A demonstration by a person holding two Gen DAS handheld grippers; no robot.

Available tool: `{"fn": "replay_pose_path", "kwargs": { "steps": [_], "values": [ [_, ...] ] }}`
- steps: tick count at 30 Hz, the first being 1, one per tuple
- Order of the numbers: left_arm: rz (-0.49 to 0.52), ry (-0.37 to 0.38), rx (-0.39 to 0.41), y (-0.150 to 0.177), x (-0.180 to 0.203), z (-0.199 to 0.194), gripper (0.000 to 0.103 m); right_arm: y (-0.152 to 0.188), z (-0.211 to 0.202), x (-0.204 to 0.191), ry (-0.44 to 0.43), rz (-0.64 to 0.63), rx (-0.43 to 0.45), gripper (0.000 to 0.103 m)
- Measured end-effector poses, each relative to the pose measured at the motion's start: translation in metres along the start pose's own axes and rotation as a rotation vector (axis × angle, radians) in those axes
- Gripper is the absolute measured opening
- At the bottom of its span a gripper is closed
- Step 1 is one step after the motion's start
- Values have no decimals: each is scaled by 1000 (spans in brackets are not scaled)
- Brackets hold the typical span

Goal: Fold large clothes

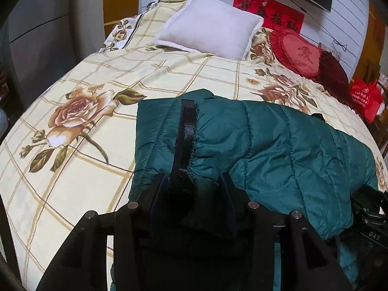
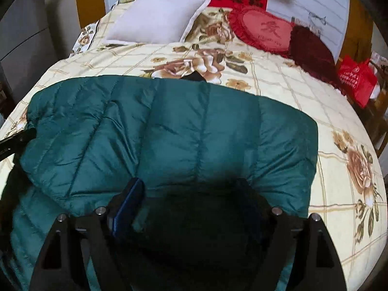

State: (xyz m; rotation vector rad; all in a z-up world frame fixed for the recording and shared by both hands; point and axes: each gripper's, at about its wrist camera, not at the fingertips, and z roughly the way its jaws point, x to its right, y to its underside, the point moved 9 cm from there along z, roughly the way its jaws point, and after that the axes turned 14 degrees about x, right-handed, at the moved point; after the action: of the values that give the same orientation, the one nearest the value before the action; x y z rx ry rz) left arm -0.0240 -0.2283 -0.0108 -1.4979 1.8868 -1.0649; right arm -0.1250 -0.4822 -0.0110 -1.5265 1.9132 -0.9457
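Observation:
A dark green quilted jacket (image 1: 278, 140) lies folded on the floral bedspread (image 1: 72, 145); its black zipper strip (image 1: 186, 131) runs toward me. My left gripper (image 1: 191, 181) has its jaws apart, with the jacket's near edge and zipper end bunched between them. In the right wrist view the jacket (image 2: 169, 126) spreads across the bed (image 2: 339, 194). My right gripper (image 2: 191, 189) also has its jaws wide apart, with the jacket's near fold lying between them. The other gripper shows at the right edge of the left view (image 1: 371, 218) and at the left edge of the right view (image 2: 14, 140).
A white pillow (image 1: 208, 26) and a red heart cushion (image 1: 298, 53) with a dark red cushion (image 1: 334, 70) lie at the head of the bed. A red bag (image 1: 366, 99) stands off the bed's right side. A grey cabinet (image 1: 36, 36) stands left.

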Motion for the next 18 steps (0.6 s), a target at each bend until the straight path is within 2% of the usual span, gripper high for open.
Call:
{"fn": "replay_pose_path", "kwargs": {
  "steps": [3, 9, 12, 13, 15, 18],
  "values": [
    [6, -1, -1, 0, 0, 0, 61, -4, -5, -1, 1, -21, -21, 83],
    [-1, 2, -4, 0, -1, 1, 62, -24, -48, 23, 37, 16, 99, 83],
    [7, -3, 1, 0, -1, 2, 62, -13, -44, 40, 72, 48, 67, 83],
    [9, -4, 3, 0, -1, 2, 62, -4, -35, 47, 88, 61, 32, 83],
    [13, -3, 6, 1, 0, 3, 63, 6, -24, 51, 72, 80, 6, 83],
    [28, -7, 15, 2, 2, 3, 64, 12, -14, 50, 62, 83, 15, 83]
  ]
}}
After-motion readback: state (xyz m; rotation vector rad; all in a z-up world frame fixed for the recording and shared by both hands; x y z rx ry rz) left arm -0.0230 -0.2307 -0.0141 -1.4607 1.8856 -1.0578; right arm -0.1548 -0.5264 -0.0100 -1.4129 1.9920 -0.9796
